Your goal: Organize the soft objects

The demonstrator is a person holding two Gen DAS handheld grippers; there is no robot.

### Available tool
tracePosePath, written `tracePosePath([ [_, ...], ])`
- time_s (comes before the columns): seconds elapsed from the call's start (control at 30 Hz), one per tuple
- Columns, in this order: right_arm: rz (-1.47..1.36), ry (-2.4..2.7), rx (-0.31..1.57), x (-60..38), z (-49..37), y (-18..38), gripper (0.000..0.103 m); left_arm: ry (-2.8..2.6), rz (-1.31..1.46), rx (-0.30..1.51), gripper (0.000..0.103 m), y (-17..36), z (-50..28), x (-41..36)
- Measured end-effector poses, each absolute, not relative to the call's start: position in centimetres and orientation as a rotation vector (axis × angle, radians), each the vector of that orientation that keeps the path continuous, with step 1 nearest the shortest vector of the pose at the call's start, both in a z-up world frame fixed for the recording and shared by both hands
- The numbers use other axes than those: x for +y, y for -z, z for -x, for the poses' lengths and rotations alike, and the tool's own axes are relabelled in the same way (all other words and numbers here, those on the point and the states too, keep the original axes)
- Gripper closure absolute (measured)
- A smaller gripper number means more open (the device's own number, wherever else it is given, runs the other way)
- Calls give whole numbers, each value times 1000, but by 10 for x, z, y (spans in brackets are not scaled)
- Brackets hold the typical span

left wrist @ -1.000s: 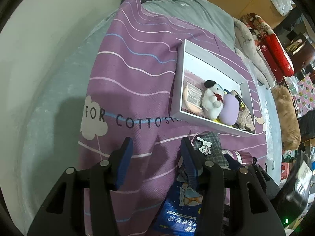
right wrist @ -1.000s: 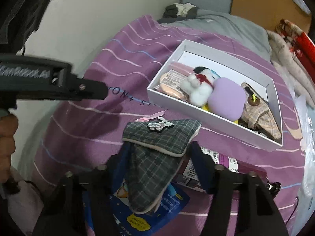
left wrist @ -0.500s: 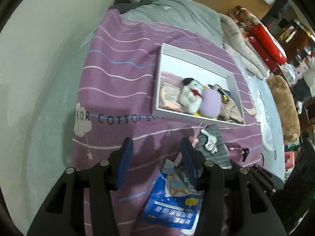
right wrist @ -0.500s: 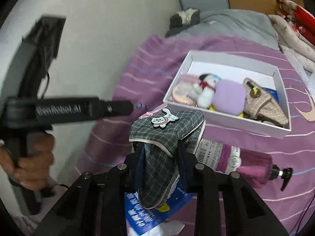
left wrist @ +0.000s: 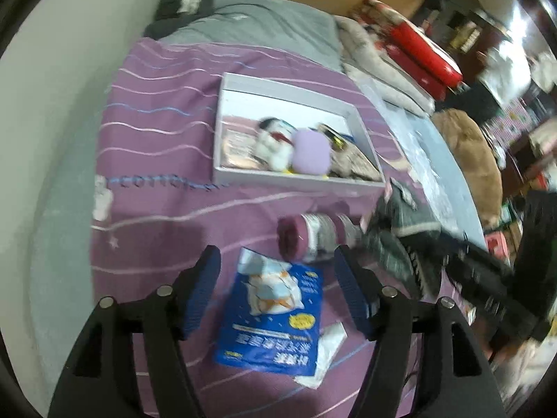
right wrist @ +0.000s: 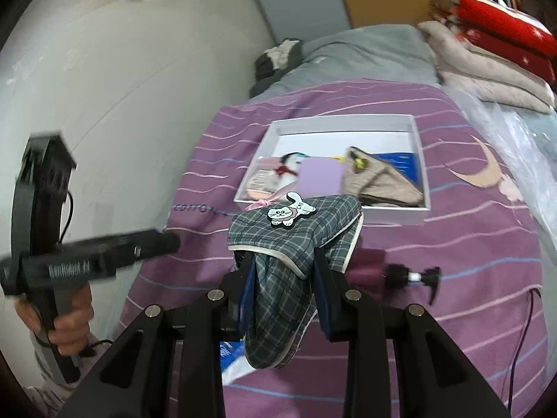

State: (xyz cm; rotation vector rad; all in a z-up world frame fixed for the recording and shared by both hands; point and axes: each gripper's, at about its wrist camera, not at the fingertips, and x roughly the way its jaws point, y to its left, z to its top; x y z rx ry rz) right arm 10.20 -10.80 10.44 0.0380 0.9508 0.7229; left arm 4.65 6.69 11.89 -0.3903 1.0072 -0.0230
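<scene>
bed: purple striped blanket (right wrist: 452,244) | white box (right wrist: 419,160) on it | left tongs (left wrist: 276,278) wide apart, holding nothing | right tongs (right wrist: 283,278) clamped on plaid pouch (right wrist: 296,223)

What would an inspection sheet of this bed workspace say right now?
Surface: purple striped bedspread, wrinkled.
Job's things: plaid pouch with a cat badge, lifted; white box holding a white plush toy, a lilac cushion and a beige pouch.
Clutter: blue packet and pink pump bottle on the bedspread.
Grippers: right hand-held gripper shut on the plaid pouch; left hand-held gripper open, empty, above the blue packet.
Cables: thin dark cable on the bedspread at right.
Surroundings: white wall, grey pillow, folded blankets.
</scene>
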Motion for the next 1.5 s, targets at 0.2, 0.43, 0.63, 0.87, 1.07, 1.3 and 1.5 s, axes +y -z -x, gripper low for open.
tracePosePath([
  [0.2, -43, -712, 933, -121, -97, -113, 74, 185, 304, 1028, 50, -100, -35, 28],
  [0.43, -65, -693, 907, -138, -96, -125, 73, 344, 167, 1058, 50, -89, -20, -19],
  [0.63, -46, -659, 917, -147, -97, -122, 73, 307, 78, 1176, 61, -60, -28, -39],
  [0.87, -54, -657, 936, -155, -99, -118, 73, 255, 81, 1218, 69, -50, -33, -37],
  [1.07, -47, -651, 955, -154, -101, -113, 73, 221, 120, 1235, 85, -44, -33, -28],
  [1.3, -38, -655, 969, -151, -99, -109, 73, 183, 167, 1202, 98, -52, -32, -19],
  [1.5, -21, -672, 995, -142, -96, -104, 73, 164, 208, 1158, 101, -66, -29, -9],
])
